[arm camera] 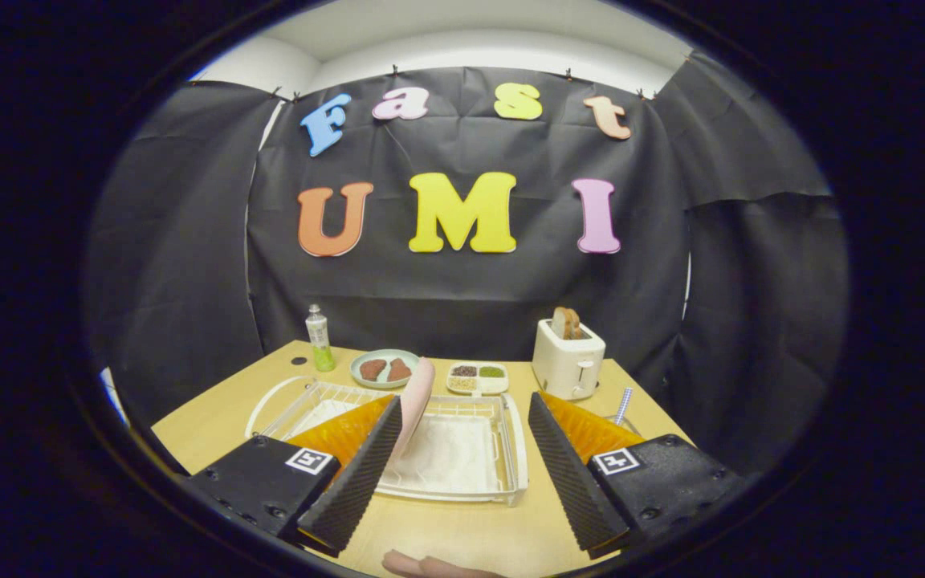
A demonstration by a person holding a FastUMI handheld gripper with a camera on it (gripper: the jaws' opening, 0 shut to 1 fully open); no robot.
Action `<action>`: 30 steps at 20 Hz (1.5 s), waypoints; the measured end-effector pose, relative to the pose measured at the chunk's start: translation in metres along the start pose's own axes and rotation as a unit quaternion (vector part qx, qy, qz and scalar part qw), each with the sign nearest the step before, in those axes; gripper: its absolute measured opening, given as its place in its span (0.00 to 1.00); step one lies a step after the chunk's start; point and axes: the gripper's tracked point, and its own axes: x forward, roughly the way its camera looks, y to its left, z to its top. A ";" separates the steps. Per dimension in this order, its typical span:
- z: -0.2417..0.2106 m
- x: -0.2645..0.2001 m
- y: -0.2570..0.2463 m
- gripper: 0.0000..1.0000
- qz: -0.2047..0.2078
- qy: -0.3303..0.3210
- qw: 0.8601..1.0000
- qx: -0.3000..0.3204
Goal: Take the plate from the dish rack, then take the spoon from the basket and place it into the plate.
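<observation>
Hiding plate [417, 393] edge, jaws parted, spoon [623, 404] half-hidden

Table [213, 425]: light wood top, set against the booth's black cloth wall.

On it:
- Dish rack [462, 461], white wire on a clear tray, near centre; a pink plate [417, 393] stands upright in it.
- Bottle [319, 339], clear with green liquid, far left.
- Green dish [384, 368] with two brown pieces, far centre.
- Divided tray [478, 378] of grains, right of the dish.
- Toaster [567, 359], white, bread in its slot, far right.

Gripper [462, 457]: fingers spread apart over the rack.
</observation>
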 end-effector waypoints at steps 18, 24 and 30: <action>-0.003 0.150 0.043 0.79 0.006 0.297 0.954 -0.026; -0.020 0.153 0.054 0.61 -0.023 0.364 0.930 -0.050; -0.017 0.150 0.061 0.34 -0.092 0.381 0.918 -0.068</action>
